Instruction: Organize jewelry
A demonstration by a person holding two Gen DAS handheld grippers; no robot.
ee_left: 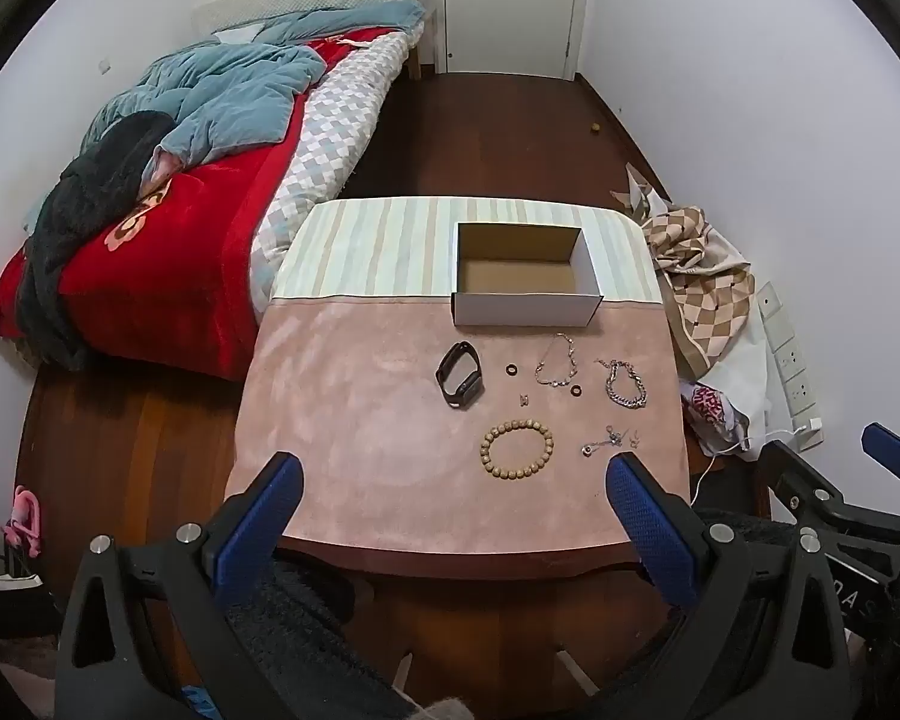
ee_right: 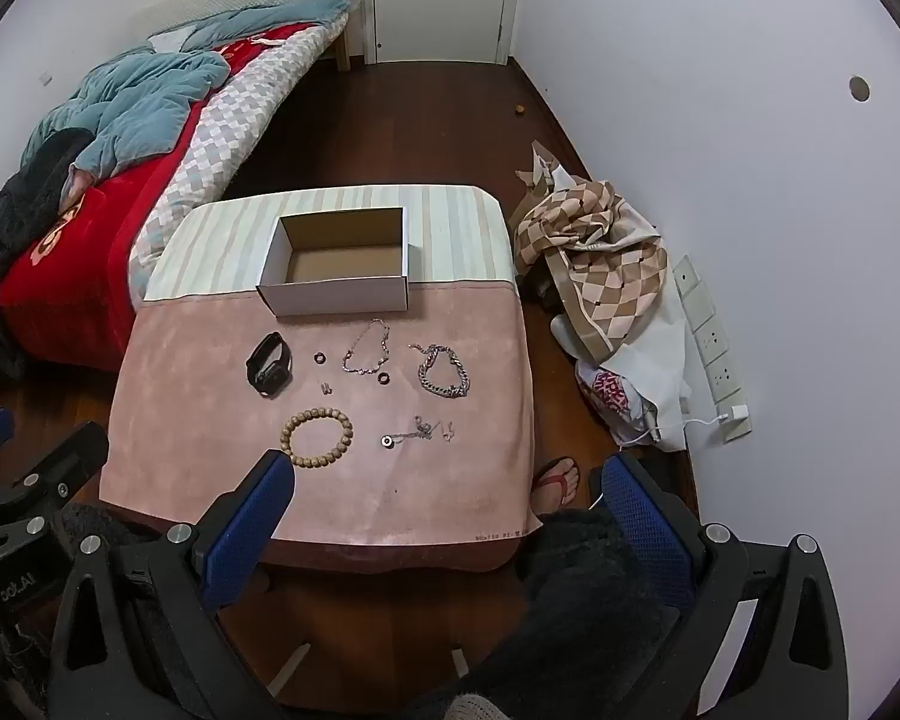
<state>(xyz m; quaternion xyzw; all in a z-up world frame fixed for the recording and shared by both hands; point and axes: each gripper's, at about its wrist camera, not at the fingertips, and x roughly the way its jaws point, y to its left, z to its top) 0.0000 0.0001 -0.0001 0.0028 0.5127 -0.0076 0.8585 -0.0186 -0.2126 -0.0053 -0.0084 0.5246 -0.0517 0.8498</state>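
Note:
An empty white cardboard box (ee_left: 525, 307) (ee_right: 336, 295) stands at the far middle of the table. In front of it on the pink cloth (ee_left: 360, 420) (ee_right: 210, 420) lie a black smart band (ee_left: 459, 373) (ee_right: 268, 365), a wooden bead bracelet (ee_left: 516, 443) (ee_right: 317, 430), a thin silver chain (ee_left: 557, 360) (ee_right: 366, 348), a thick silver chain bracelet (ee_left: 625, 385) (ee_right: 444, 372), two small dark rings (ee_left: 512, 369) (ee_left: 576, 389), and a small chain with pendant (ee_left: 606, 441) (ee_right: 417, 431). My left gripper (ee_left: 453, 471) is open above the near edge. My right gripper (ee_right: 441, 468) is open, also near the front edge.
A bed (ee_left: 150, 240) with red and blue bedding stands left of the table. A checkered bag (ee_right: 600, 264) and a power strip (ee_right: 711, 336) lie on the floor at the right wall. A foot in a sandal (ee_right: 558, 480) is by the table's right corner.

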